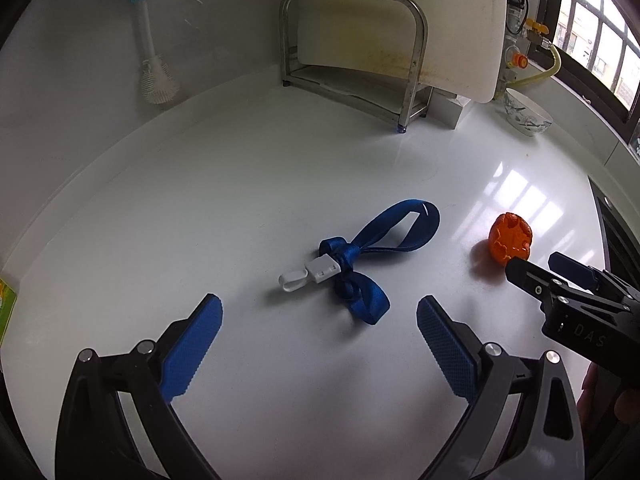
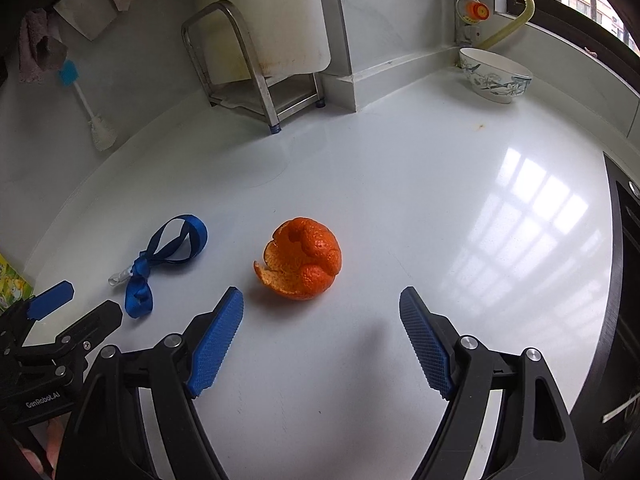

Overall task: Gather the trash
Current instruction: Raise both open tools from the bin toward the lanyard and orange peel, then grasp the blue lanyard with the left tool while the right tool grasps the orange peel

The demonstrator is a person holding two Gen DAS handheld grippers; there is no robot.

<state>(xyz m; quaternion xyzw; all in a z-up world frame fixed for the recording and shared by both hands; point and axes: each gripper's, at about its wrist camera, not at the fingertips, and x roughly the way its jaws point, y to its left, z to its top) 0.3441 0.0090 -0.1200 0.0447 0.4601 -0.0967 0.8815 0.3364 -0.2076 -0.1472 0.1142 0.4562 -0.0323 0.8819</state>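
Left wrist view: the left tool [image 1: 319,312] hangs over the white tabletop [image 1: 200,208] with its two blue fingers wide apart and nothing between them. Just past the fingertips lies a blue strap [image 1: 360,256], tied in a knot, with a small white clip [image 1: 308,274] at one end. Off to the right sits an orange peel [image 1: 510,240]. The dark tip of the right tool [image 1: 536,270] covers the peel's near corner, so part of the peel is hidden. Only the front of that tool shows here; the rest is cut off at the picture's edge.

In the right wrist view, the right tool [image 2: 321,308] is also open, its blue fingers spread wide and empty. The orange peel [image 2: 300,264] lies on the tabletop [image 2: 440,200] just ahead of the fingers, a bit toward the left finger, not touched. It curls up like a cup, so its inside is hard to see. The strap [image 2: 160,256] lies to the left, well apart from the peel.

At the back stand a metal rack [image 2: 240,72] with a white board [image 2: 276,16] leaning in it, a bowl [image 2: 494,74] with a flower pattern, and a brush [image 2: 90,108] against the wall. A green thing at the far left edge [image 2: 10,284] is cut off and I cannot tell what it is.
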